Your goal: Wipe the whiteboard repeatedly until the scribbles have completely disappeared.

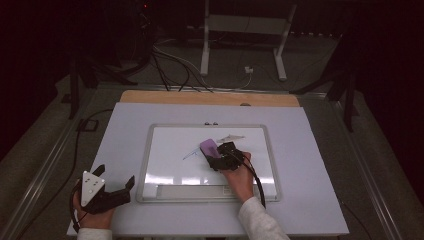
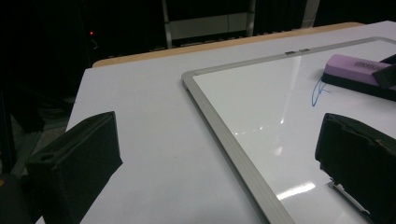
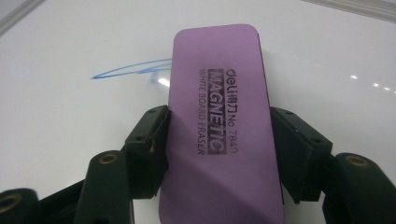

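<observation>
One purple eraser wipes one whiteboard, clenched in the right gripper.

One blue pen stroke remains just left of the eraser, near the board's middle; the next move likely calls for a flat, pressed sweep leftward over it. The left gripper, jaws apart and holding nothing, rests on the table at the near left.

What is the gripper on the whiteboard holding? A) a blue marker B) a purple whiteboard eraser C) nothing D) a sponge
B: the right gripper has its jaws pressed on both sides of the purple whiteboard eraser, printed "MAGNETIC WHITE BOARD ERASER", beside a blue scribble on the whiteboard.
</observation>
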`<state>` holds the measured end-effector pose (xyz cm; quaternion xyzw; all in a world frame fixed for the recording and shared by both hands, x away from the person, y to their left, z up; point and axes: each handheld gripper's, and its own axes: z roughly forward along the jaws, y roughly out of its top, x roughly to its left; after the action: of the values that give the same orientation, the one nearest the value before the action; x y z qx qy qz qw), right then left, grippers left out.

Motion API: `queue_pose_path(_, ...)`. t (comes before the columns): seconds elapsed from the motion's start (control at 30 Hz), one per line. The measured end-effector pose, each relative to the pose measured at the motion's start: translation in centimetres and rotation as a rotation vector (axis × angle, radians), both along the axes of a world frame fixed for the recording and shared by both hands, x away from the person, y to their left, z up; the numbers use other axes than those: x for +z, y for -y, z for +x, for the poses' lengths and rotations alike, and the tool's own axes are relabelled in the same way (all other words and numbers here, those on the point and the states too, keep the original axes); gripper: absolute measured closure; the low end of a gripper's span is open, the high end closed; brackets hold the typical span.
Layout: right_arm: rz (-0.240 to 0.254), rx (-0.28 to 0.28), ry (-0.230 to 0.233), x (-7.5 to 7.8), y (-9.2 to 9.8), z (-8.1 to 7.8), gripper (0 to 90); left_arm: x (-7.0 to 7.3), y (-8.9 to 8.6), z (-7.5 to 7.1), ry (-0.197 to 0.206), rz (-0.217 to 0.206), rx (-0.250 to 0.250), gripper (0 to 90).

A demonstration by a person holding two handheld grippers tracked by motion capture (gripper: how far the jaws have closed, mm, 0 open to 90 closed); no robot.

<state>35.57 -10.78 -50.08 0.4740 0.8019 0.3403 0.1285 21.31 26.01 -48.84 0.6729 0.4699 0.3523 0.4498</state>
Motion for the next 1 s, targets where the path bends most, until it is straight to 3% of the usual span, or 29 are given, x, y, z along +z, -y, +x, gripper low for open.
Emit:
queue_pose_path(0.13,-0.004,-0.01,0.002,0.0,-0.2,-0.2,40.5,0.0,0.1,0.1,-0.002,0.005,-0.002,0.9)
queue_pose_path(0.4,0.032,0.138,0.005,-0.2,-3.0,-1.7,40.4,0.0,0.1,0.0,0.0,0.003,-0.002,0.9)
queue_pose_path(0.5,0.04,0.148,0.001,-0.2,-2.9,-1.6,40.5,0.0,0.0,0.0,-0.001,0.003,-0.001,0.9)
queue_pose_path(1.0,-0.009,-0.1,0.008,0.0,2.9,2.0,40.6,0.0,0.0,0.0,-0.001,0.002,-0.001,0.9)
